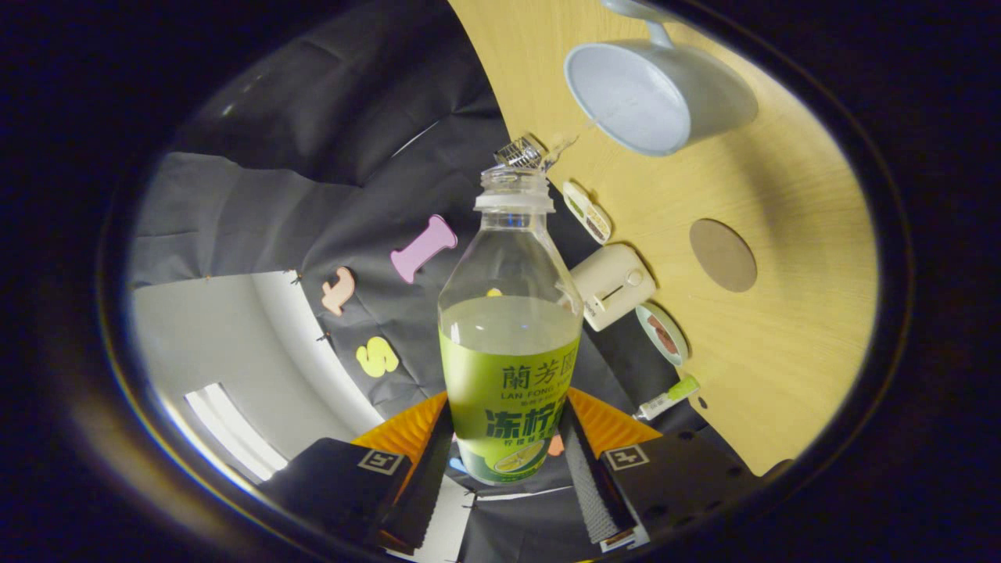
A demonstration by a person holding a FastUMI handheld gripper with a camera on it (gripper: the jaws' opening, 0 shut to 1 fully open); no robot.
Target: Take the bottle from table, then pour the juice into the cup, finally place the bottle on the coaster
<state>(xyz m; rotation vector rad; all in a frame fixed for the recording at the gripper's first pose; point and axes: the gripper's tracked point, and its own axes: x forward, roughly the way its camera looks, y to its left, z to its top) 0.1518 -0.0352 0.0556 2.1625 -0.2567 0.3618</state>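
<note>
In the gripper view, the gripper (507, 453) is closed on the bottle (508, 336), its 2 fingers pressing against the lower, labelled part from either side. The bottle sits between the fingers and runs forward from them along its long axis, base nearest the camera and open mouth pointing away, toward the rim of the cup (653, 94). The whole scene appears rolled to one side: the bench (782, 313) stands as a steep wooden surface to the right of the bottle, and the liquid line inside the bottle lies across its width, roughly square to the long axis. The juice fills the bottle up to just above the top edge of the green label; the shoulder and neck above that are clear. The cap is off the neck, and a small clear piece (522, 150) shows just beyond the mouth; what it is I cannot tell.

The cup, pale with a handle, stands on the bench beyond the bottle's mouth and to its right, its opening turned toward the camera. The bottle's mouth is near the cup's rim but apart from it. The round brown coaster (723, 255) lies flat on the bench, to the right of the bottle's shoulder and well apart from the cup, with nothing on it.

Along the bench edge just right of the bottle lie a cream box-shaped item (612, 285), a roll of tape (662, 334) and a green-capped marker (667, 398).
</note>
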